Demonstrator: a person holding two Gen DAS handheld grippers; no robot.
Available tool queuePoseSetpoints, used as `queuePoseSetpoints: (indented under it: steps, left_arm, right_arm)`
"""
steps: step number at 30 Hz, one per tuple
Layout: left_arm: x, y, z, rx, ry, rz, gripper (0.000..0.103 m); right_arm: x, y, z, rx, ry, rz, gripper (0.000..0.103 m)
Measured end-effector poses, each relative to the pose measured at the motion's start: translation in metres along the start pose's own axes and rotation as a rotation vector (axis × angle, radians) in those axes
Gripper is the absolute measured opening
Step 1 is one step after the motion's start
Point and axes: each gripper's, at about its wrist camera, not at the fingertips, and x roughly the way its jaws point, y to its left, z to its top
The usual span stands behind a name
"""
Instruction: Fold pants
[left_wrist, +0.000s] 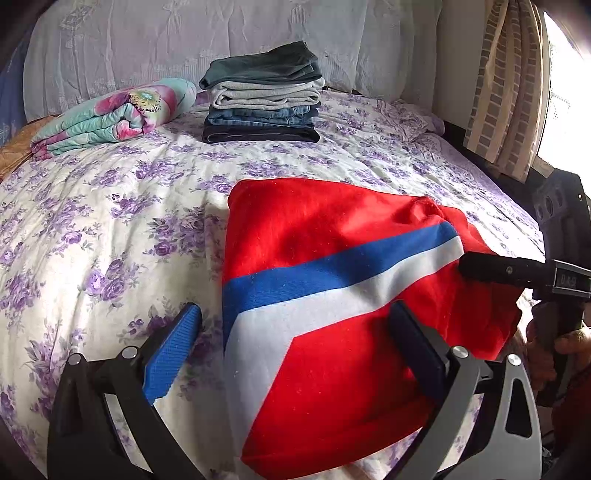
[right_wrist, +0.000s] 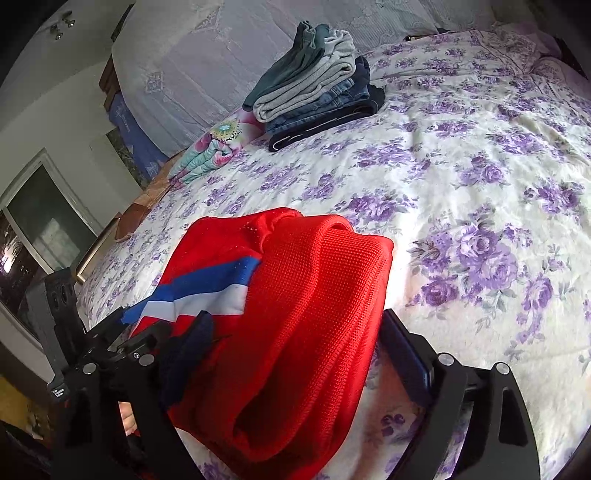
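Red pants (left_wrist: 332, 236) with a blue and white stripe lie folded on the bed near its front edge; they also show in the right wrist view (right_wrist: 314, 295). My left gripper (left_wrist: 299, 332) is open, its jaws wide apart over the pants' left edge, with the right finger resting on the cloth. My right gripper (right_wrist: 295, 332) is open, its jaws standing on either side of the bunched right end of the pants. In the left wrist view the right gripper's fingertips (left_wrist: 480, 266) touch the pants' right edge.
A stack of folded pants (left_wrist: 264, 96) sits at the back of the bed (left_wrist: 110, 221), also in the right wrist view (right_wrist: 317, 88). A rolled floral blanket (left_wrist: 118, 114) lies left of the stack. Curtains (left_wrist: 506, 92) hang at the right.
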Motion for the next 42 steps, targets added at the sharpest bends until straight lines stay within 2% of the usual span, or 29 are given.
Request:
queuePoseSetpoints:
  steps: [7,13,16,18,23,28,31,35,38,42]
  left_arm:
    - [-0.002,-0.003,-0.002,0.015,-0.013,0.03,0.098]
    - [-0.002,-0.003,-0.002,0.012,-0.012,0.025,0.098]
    - [-0.002,-0.001,-0.003,0.005,-0.012,0.015,0.098]
    - [-0.001,0.003,-0.004,-0.01,-0.006,-0.009,0.098]
    - [-0.001,0.029,-0.012,-0.117,0.046,-0.167,0.099]
    - [-0.019,0.028,-0.026,-0.096,0.035,-0.2,0.098]
    - [-0.032,0.03,-0.033,-0.095,-0.007,-0.181,0.097]
    - [-0.032,0.033,-0.028,-0.096,-0.006,-0.134,0.097]
    - [-0.025,0.03,-0.029,-0.076,0.019,-0.112,0.099]
    - [-0.031,0.033,-0.032,-0.048,0.029,-0.109,0.099]
  right_arm:
    - [0.001,0.001,0.0,-0.006,0.005,-0.003,0.094]
    - [0.001,0.003,-0.001,-0.008,0.008,-0.001,0.095]
    - [0.003,0.006,0.0,-0.025,0.021,-0.003,0.1]
    - [0.004,0.007,-0.001,-0.032,0.021,-0.015,0.099]
    - [-0.003,0.012,-0.011,-0.034,-0.001,-0.035,0.1]
    - [-0.018,0.011,-0.022,-0.038,-0.027,-0.024,0.099]
    - [-0.034,0.012,-0.025,-0.041,-0.073,-0.074,0.099]
    - [-0.039,0.031,-0.021,-0.159,-0.11,-0.171,0.099]
    - [-0.016,0.038,-0.026,-0.251,-0.007,-0.263,0.099]
    - [-0.025,0.029,-0.032,-0.239,0.002,-0.235,0.099]
